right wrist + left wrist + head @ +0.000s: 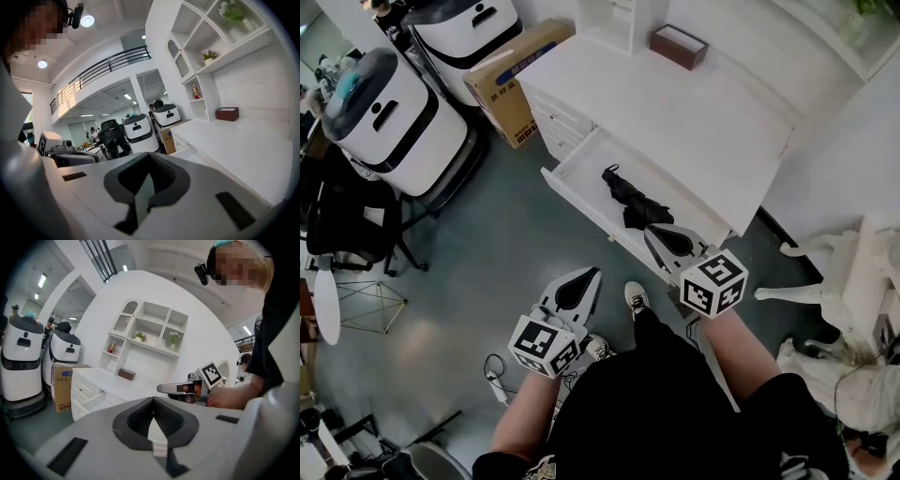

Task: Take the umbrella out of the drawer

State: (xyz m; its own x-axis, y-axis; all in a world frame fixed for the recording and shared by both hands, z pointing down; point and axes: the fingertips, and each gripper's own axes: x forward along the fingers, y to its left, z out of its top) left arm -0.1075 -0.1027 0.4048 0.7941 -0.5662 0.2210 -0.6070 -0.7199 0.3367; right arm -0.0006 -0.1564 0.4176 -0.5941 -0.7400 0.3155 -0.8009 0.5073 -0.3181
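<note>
A black folded umbrella [629, 200] lies in the open white drawer [584, 163] of a white desk [675, 112]. My right gripper [652, 231] is shut and empty, its tip over the drawer's front edge just right of the umbrella. My left gripper [593, 273] is also shut with nothing in it, and hangs over the grey floor in front of the drawer. In the left gripper view the shut jaws point toward the desk, with the open drawer [91, 401] at left and the right gripper [161, 388] ahead. The umbrella is hidden in both gripper views.
A brown box [679, 45] stands at the back of the desktop. A cardboard carton [514, 80] and two white robots [389, 117] stand left of the desk. A black chair [347, 220] is at far left, white carved furniture [853, 281] at right, a cable [495, 375] on the floor.
</note>
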